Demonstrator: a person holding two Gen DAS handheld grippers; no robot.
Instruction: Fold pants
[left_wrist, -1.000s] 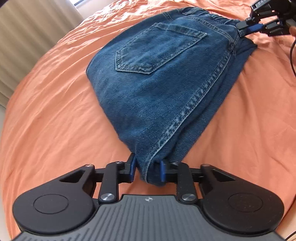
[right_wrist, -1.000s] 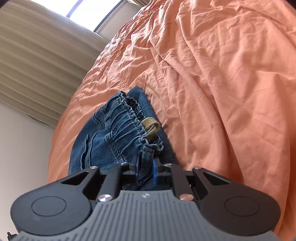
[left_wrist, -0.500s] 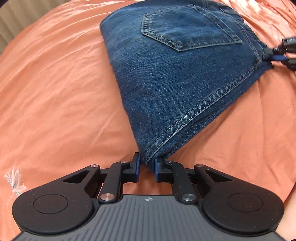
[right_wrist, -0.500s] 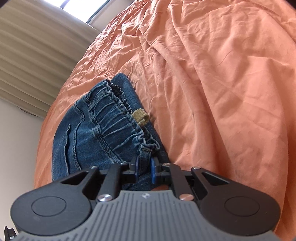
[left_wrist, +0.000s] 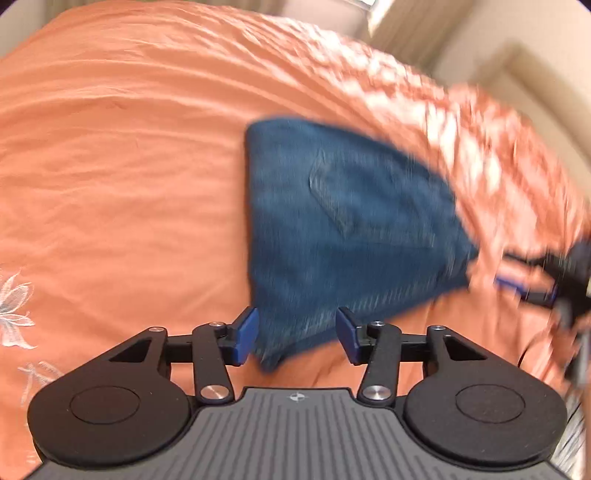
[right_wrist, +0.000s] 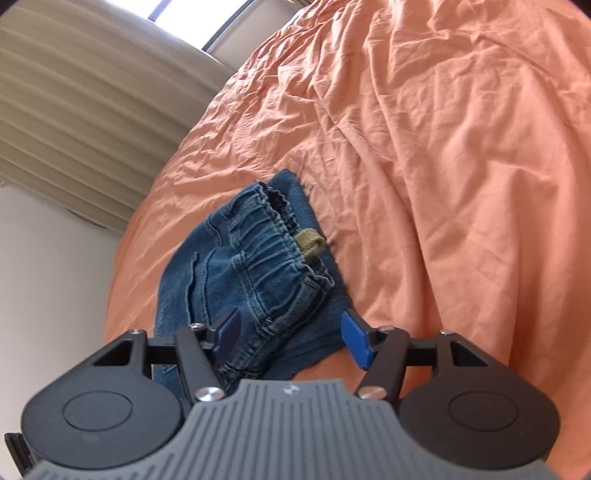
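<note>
left tool (left_wrist: 296, 335) wide open, right tool (right_wrist: 291, 339) too, jeans (left_wrist: 343, 229) released

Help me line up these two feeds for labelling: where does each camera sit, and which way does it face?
Left wrist: sits on the left tongs, open, looking across the folded jeans on the orange bedsheet; the right tongs show blurred at right.
Right wrist: sits on the right tongs, open, looking over the jeans' elastic waistband toward the curtain.
Shared: jeans and bedsheet.
</note>
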